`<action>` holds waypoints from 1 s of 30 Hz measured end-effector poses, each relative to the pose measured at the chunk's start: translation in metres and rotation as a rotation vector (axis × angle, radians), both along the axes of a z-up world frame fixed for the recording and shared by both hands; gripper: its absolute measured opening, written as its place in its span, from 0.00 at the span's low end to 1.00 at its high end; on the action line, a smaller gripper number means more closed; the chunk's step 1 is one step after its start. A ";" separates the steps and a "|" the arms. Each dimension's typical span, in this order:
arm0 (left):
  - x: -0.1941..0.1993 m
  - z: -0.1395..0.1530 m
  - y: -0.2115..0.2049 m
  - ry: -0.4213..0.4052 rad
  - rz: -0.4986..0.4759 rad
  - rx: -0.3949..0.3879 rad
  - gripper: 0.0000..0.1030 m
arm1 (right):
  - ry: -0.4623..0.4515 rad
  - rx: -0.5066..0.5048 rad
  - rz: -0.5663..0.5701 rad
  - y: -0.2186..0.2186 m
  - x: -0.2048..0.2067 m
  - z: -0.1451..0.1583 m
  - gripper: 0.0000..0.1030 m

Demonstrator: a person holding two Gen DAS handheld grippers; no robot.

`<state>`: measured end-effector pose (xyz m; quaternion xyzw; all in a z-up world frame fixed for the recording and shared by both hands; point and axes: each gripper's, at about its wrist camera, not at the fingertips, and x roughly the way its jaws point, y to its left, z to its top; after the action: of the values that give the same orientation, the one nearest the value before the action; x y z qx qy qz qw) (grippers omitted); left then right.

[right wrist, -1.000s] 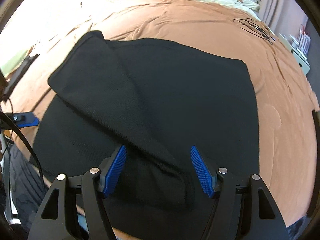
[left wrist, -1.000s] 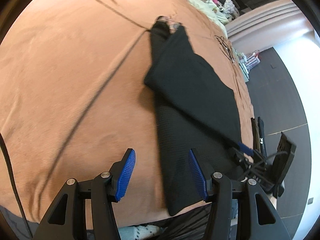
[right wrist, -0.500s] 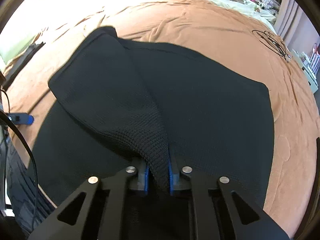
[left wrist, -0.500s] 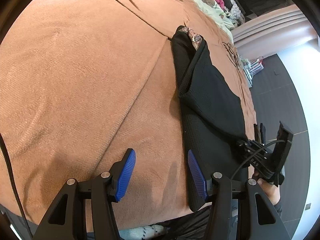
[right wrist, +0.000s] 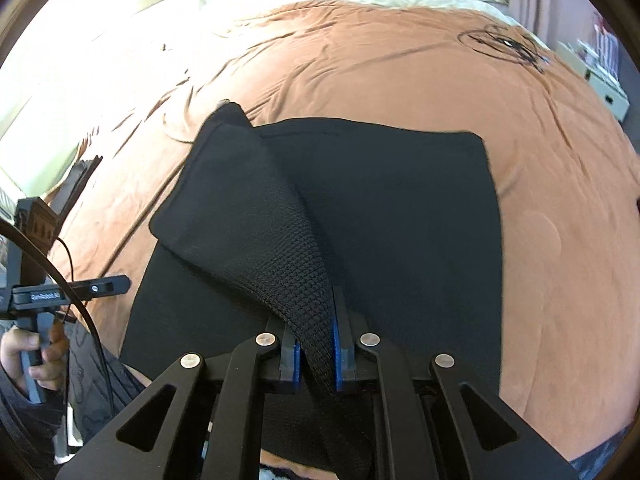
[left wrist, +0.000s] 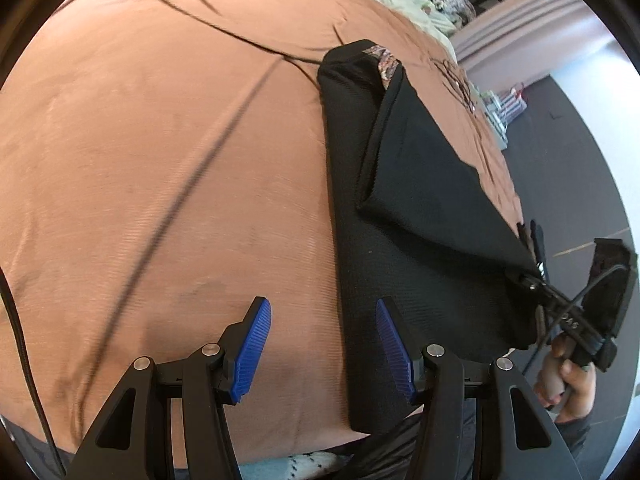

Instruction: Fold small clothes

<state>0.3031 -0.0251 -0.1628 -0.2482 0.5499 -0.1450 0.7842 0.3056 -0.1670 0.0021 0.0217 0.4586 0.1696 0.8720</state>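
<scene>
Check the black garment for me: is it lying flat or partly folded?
Partly folded. One flap of the black garment is pulled up off the layer below, pinched in the shut right gripper; the rest lies flat on the brown bedspread.

Both wrist cams angled down, sharing garment.

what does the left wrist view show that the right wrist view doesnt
Only the left wrist view: the open left gripper over bare blanket, nothing between its pads, a patterned patch at the garment's far corner, and grey floor.

Only the right wrist view: the right gripper shut on a lifted flap of the black garment, a black line drawing on the blanket, and the garment's right edge.

Both: the black garment lying on the brown blanket, and the other handheld gripper at the frame's edge.
</scene>
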 end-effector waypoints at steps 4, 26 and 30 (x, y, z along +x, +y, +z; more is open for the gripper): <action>0.003 0.000 -0.020 -0.001 -0.042 0.028 0.54 | 0.018 0.043 -0.037 -0.031 -0.005 -0.002 0.07; 0.018 -0.005 -0.063 -0.021 -0.120 0.161 0.54 | -0.038 -0.131 -0.087 -0.051 -0.018 -0.009 0.67; 0.025 -0.003 -0.060 -0.031 -0.111 0.142 0.54 | -0.061 -0.182 -0.015 -0.025 -0.017 -0.003 0.76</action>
<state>0.3285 -0.0855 -0.1662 -0.1588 0.5594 -0.1527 0.7991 0.2883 -0.1921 -0.0007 -0.0592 0.4453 0.1214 0.8851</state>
